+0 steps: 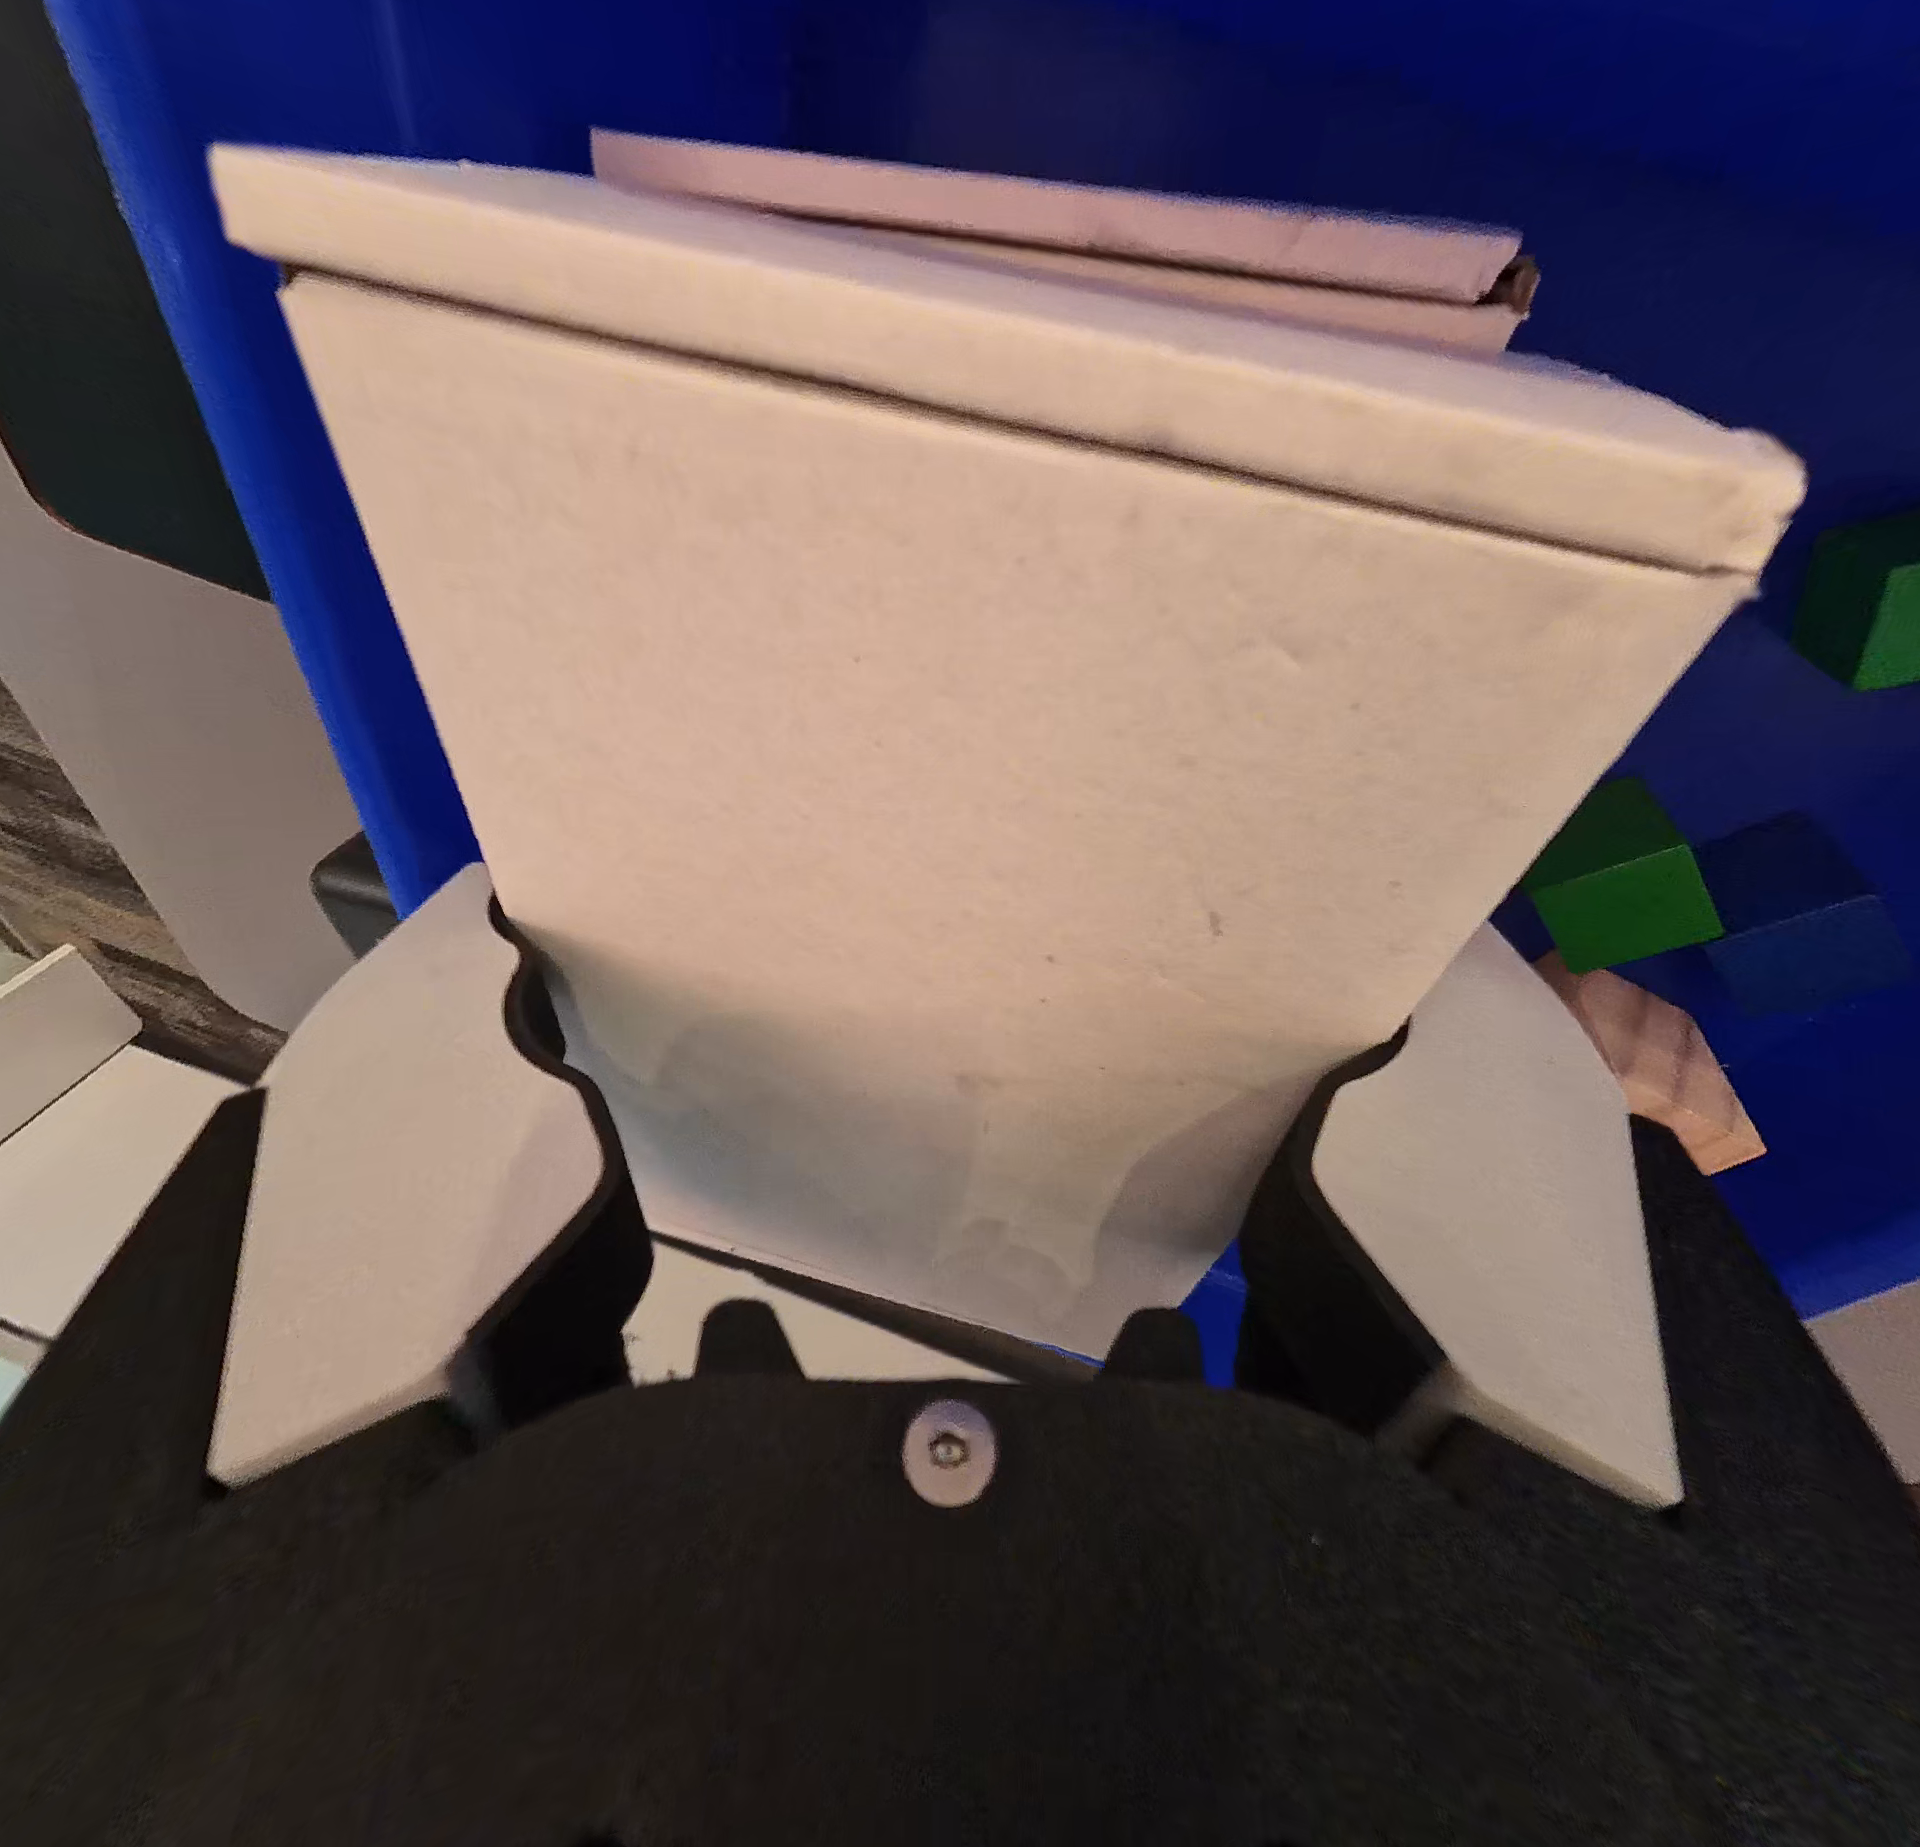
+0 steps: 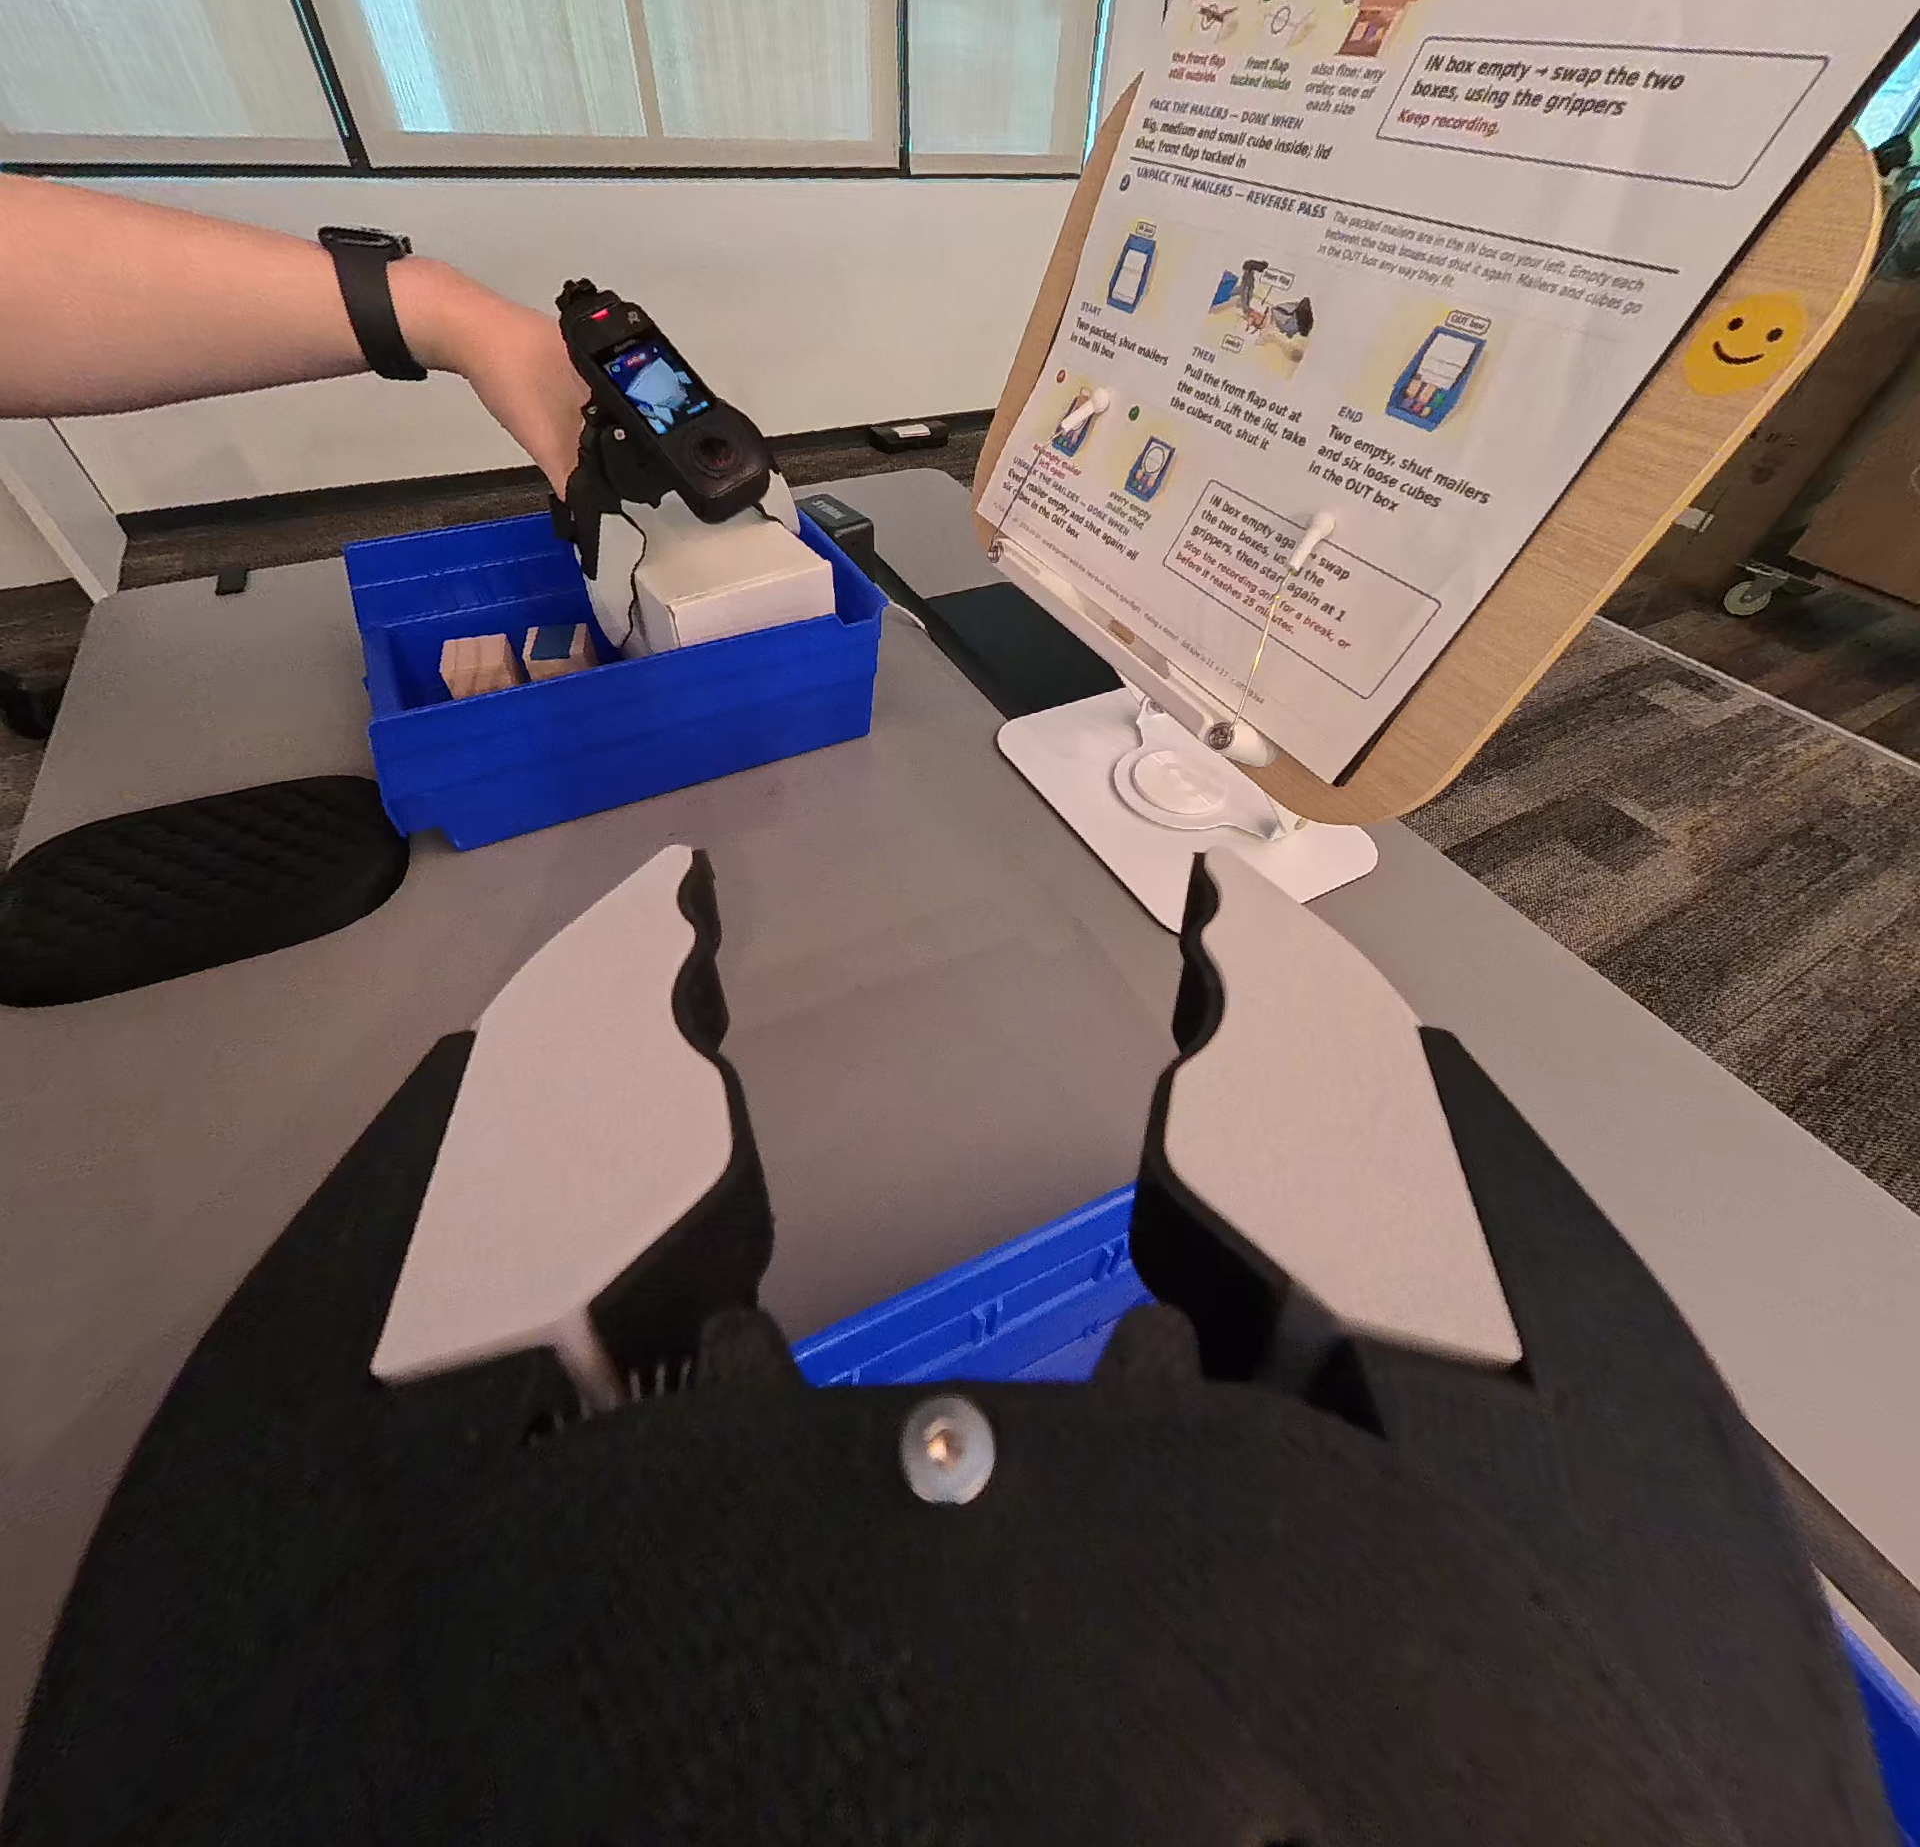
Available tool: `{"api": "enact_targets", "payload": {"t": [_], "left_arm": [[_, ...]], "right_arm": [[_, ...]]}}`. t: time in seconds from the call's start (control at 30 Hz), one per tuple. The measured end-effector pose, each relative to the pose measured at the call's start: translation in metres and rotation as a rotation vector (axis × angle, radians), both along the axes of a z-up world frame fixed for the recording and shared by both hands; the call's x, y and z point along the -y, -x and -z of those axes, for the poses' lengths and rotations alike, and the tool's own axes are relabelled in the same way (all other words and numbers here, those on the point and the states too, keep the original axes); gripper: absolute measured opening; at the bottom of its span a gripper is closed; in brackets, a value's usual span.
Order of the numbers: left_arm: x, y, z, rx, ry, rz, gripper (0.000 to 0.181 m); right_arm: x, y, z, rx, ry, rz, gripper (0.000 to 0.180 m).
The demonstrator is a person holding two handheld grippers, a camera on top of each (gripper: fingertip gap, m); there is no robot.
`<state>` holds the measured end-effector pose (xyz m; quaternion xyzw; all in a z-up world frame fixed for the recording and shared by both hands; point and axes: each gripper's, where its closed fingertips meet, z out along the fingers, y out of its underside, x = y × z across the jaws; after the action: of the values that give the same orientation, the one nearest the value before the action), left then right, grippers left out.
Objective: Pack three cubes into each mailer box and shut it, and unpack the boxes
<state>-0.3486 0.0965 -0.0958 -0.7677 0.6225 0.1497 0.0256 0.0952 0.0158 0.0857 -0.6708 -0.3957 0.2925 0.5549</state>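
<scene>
My left gripper [image 1: 956,997] is shut on a closed white mailer box [image 1: 935,675], one finger on each side of its near end. It holds the box inside a blue bin [image 1: 520,83]. A second white mailer [image 1: 1039,208] lies just behind it. Two green cubes [image 1: 1621,893], a blue cube [image 1: 1797,914] and a wooden cube [image 1: 1662,1080] lie in the bin to the right. The right wrist view shows the left gripper [image 2: 665,426] on the mailer [image 2: 738,582] in the far bin [image 2: 623,717]. My right gripper [image 2: 945,893] is open and empty above the table.
A second blue bin [image 2: 997,1298] sits right under my right gripper. An instruction board on a white stand [image 2: 1403,343] stands at the right. A black pad [image 2: 187,883] lies at the left of the grey table [image 2: 935,810]. A wooden cube [image 2: 478,659] shows in the far bin. The gap from one gripper's tips to the other's is roughly 50 cm. It is some 8 cm from my left tips to the blue cube [image 1: 1797,914].
</scene>
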Motion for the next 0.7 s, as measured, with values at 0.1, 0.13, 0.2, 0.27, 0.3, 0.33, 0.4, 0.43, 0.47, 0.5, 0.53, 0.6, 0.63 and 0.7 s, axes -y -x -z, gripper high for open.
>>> {"api": "enact_targets", "payload": {"t": [0.1, 0.13, 0.2, 0.27, 0.3, 0.33, 0.4, 0.43, 0.47, 0.5, 0.53, 0.6, 0.63, 0.7], "left_arm": [[-0.0004, 0.0011, -0.0018, -0.030, -0.014, 0.010, 0.144], [-0.0015, 0.0005, -0.0026, -0.035, -0.024, 0.023, 0.144], [-0.0024, 0.0009, -0.0041, -0.057, -0.042, 0.040, 0.144], [-0.0040, 0.0001, -0.0058, -0.069, -0.066, 0.058, 0.144], [-0.0040, 0.0016, -0.0067, -0.086, -0.071, 0.059, 0.143], [-0.0039, 0.0021, -0.0070, -0.094, -0.074, 0.056, 0.143], [-0.0040, 0.0026, -0.0077, -0.104, -0.079, 0.060, 0.143], [-0.0042, 0.0029, -0.0082, -0.110, -0.081, 0.061, 0.143], [-0.0042, 0.0030, -0.0084, -0.113, -0.084, 0.062, 0.143], [-0.0038, 0.0034, -0.0085, -0.119, -0.083, 0.063, 0.142], [-0.0035, 0.0039, -0.0087, -0.125, -0.082, 0.062, 0.142], [-0.0032, 0.0035, -0.0087, -0.126, -0.081, 0.062, 0.142], [-0.0025, 0.0042, -0.0085, -0.131, -0.076, 0.059, 0.142], [-0.0036, 0.0037, -0.0095, -0.132, -0.084, 0.065, 0.142]], "right_arm": [[0.0006, -0.0012, -0.0010, -0.005, -0.002, -0.002, 0.086], [0.0007, -0.0017, -0.0013, -0.007, -0.002, -0.002, 0.086], [0.0008, -0.0024, -0.0016, -0.010, -0.002, -0.003, 0.086], [0.0008, -0.0031, -0.0013, -0.011, 0.000, -0.003, 0.086], [0.0009, -0.0032, -0.0011, -0.010, 0.001, -0.004, 0.086], [0.0012, -0.0032, -0.0008, -0.009, 0.002, -0.005, 0.086], [0.0011, -0.0031, -0.0004, -0.007, 0.003, -0.006, 0.086], [0.0011, -0.0030, 0.0001, -0.005, 0.004, -0.006, 0.086], [0.0010, -0.0028, 0.0007, -0.002, 0.005, -0.006, 0.086], [0.0008, -0.0027, 0.0013, 0.000, 0.006, -0.006, 0.086], [0.0006, -0.0024, 0.0018, 0.002, 0.009, -0.006, 0.086], [0.0003, -0.0021, 0.0031, 0.006, 0.012, -0.007, 0.086], [0.0000, -0.0019, 0.0038, 0.009, 0.014, -0.006, 0.086], [-0.0005, -0.0018, 0.0051, 0.016, 0.016, -0.005, 0.086]]}}
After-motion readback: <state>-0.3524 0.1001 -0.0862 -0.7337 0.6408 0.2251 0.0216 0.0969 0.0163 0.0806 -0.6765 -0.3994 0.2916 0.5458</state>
